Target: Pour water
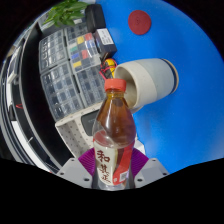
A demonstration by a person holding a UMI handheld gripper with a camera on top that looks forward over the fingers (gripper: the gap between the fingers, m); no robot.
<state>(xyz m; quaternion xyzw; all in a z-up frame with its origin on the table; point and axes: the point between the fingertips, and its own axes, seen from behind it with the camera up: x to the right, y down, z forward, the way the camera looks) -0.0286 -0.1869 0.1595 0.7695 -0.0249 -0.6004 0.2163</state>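
- Gripper view: the gripper (113,172) was closed on a clear plastic bottle (112,130) of amber liquid, its two fingers set against the bottle's lower body at either side.
- A purple pad (140,160) showed at the side of the bottle's base; the other pad was largely hidden behind the bottle.
- The bottle carried an orange screw cap (115,86), seen in place on its neck, and a red and white label (106,160) with dark characters.
- The bottle stood roughly upright along the fingers, leaning slightly.
- Just beyond the cap lay a white cylindrical cup (150,80), turned on its side in this view with its open mouth towards the bottle.
- The cup rested against a bright blue surface (185,120).
- A red round mark (138,22) was seen on the blue surface, well beyond the cup.
- To one side of the bottle stood a set of clear plastic drawer units (65,75) with dark frames, holding small items too small to identify.
- Green leaves (65,12) showed beyond the drawers.
- Whether the cup contained any liquid could not be determined.
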